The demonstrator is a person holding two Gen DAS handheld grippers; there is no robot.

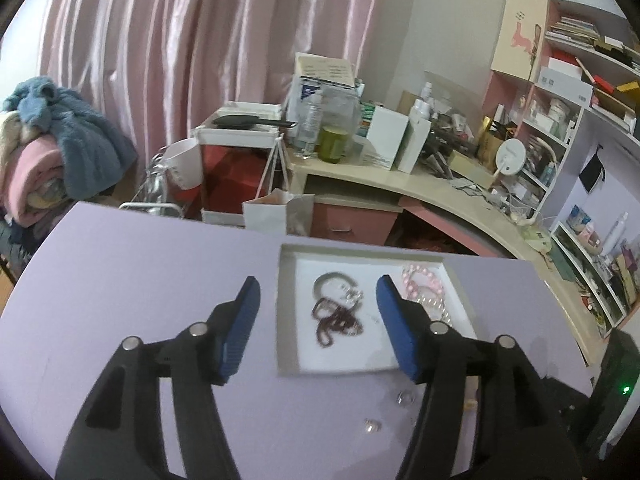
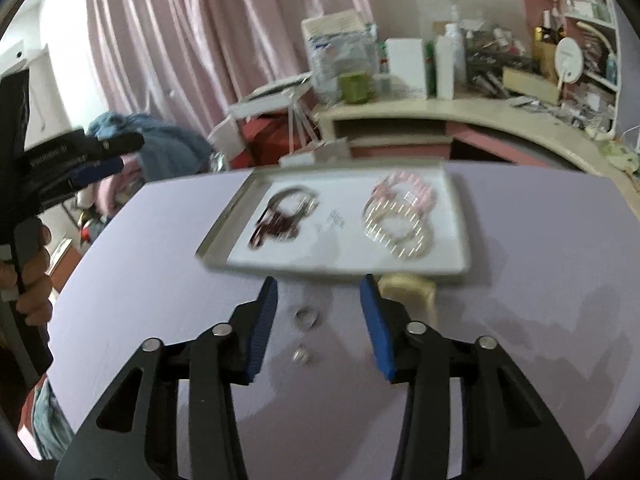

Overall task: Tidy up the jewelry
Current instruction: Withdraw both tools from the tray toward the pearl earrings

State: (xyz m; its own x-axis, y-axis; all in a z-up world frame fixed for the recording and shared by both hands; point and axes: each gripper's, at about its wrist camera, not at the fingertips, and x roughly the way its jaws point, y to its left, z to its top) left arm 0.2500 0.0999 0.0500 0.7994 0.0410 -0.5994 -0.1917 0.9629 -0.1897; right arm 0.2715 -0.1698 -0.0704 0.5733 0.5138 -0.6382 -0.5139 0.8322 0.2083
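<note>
Inside the tray (image 2: pixel 218 236), a dark beaded necklace (image 2: pixel 276 224) has been laid at the left and pink and pearl bracelets (image 2: pixel 400 216) at the right. Just in front of the tray, two small rings (image 2: pixel 306 317) and a cream piece (image 2: pixel 408 286) are left on the table. The left gripper (image 1: pixel 318 308) is parted over the tray, empty; the right gripper (image 2: pixel 318 312) is half open around the rings, nothing being held.

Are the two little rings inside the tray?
No, the two rings lie on the purple table, just outside the near rim of the tray, which holds the bracelets.
</note>
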